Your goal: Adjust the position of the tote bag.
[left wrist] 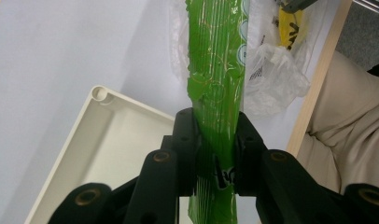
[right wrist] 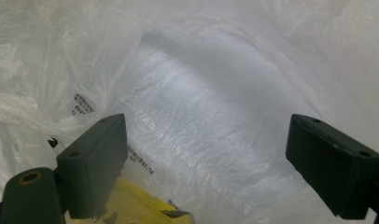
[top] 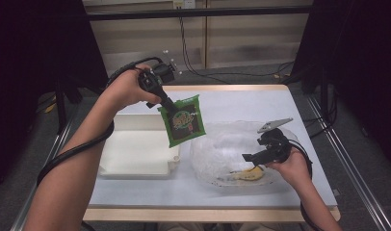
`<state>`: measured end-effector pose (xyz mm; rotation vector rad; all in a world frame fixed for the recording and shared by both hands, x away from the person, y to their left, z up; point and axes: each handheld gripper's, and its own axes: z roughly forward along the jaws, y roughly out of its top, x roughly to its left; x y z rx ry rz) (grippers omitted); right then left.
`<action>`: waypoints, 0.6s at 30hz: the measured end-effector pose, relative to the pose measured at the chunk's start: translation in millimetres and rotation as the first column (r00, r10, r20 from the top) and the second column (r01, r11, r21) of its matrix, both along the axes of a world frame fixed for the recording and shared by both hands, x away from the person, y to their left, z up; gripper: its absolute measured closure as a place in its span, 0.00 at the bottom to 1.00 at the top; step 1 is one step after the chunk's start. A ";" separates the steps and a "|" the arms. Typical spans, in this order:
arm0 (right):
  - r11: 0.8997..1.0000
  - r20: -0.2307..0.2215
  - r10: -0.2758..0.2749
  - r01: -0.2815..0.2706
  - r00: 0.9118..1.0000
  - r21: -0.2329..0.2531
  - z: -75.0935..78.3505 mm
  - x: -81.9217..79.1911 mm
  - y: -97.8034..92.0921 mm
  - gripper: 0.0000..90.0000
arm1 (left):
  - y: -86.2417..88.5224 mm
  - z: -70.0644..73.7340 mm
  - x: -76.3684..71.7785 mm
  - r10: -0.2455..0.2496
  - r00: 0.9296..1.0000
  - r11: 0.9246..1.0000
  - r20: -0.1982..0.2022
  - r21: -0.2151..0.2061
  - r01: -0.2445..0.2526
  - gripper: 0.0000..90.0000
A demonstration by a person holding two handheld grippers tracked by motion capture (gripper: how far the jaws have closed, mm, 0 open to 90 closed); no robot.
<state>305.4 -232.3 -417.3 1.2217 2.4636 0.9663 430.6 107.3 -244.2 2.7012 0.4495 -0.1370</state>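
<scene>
Clamping the green foil snack packet (top: 183, 120) by its upper corner, the left gripper (top: 168, 105) hangs it above the table between the shallow white plastic tray (top: 136, 154) and the clear crinkled plastic bag (top: 217, 149). The right gripper (top: 254, 156), jaws spread and empty, sits at the bag's mouth. Best to pin that mouth wide, then lower the packet edge-first inside.

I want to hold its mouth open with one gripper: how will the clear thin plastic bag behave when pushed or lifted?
The clear thin plastic bag looks floppy: crumpled, slumped on the white table. Probably light, so a push may slide it. The open right gripper at its mouth could slip on the glossy film.
</scene>
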 end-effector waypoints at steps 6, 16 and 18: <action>1.000 -0.010 0.003 -0.003 1.000 -0.002 -1.9 2.0 0.8 0.14 | 11.7 2.3 5.2 -0.012 1.000 1.000 0.007 0.022 0.012 0.83; 1.000 -0.009 0.002 -0.002 1.000 0.000 -1.4 3.8 0.5 0.15 | 20.7 1.5 10.4 0.018 1.000 1.000 0.009 0.012 -0.018 0.84; 1.000 -0.008 -0.001 0.001 1.000 -0.002 -1.7 4.2 -0.7 0.15 | 24.1 1.9 12.8 0.004 1.000 0.999 0.007 0.035 -0.004 0.83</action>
